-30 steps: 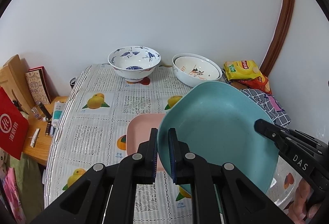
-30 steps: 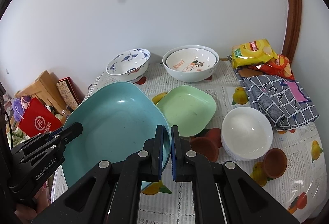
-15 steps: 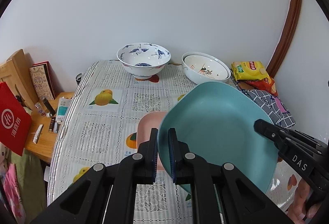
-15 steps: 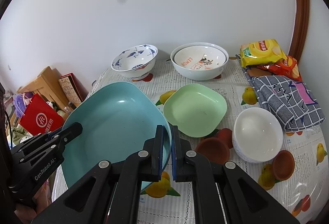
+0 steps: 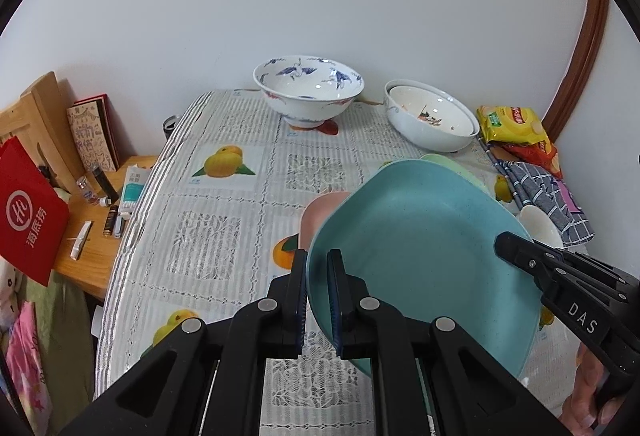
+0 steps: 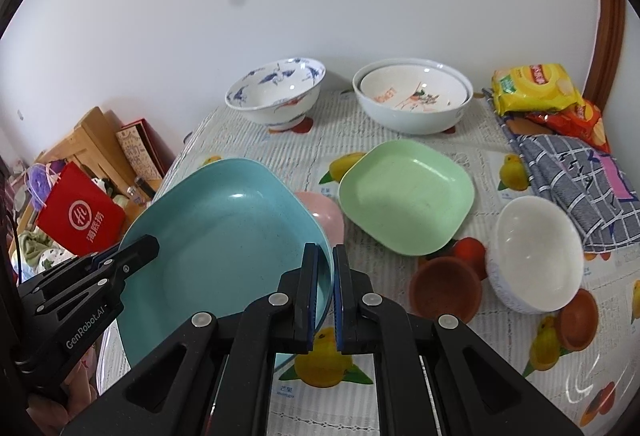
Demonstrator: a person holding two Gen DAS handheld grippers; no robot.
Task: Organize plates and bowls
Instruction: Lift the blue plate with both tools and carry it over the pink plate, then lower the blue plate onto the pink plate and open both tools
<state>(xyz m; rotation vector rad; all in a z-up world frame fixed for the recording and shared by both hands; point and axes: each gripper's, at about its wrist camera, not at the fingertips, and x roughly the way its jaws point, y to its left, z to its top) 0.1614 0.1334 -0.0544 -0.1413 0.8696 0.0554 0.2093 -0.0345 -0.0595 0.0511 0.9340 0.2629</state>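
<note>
A large teal plate is held above the table, over a pink plate. The left gripper and right gripper each clamp an opposite rim, jaws nearly closed. Since a moment ago the plate has sunk lower and forward, likely to stack there. A green plate sits beside.

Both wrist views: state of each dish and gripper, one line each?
teal plate: lifted, tilted, held at opposite rims by both grippers
left gripper: shut on teal plate rim
right gripper: shut on teal plate rim
pink plate: on table, partly hidden behind teal plate
green plate: on table, empty
blue-patterned bowl: upright, empty
nested white bowls: stacked, upright
white bowl: tipped, leaning
</note>
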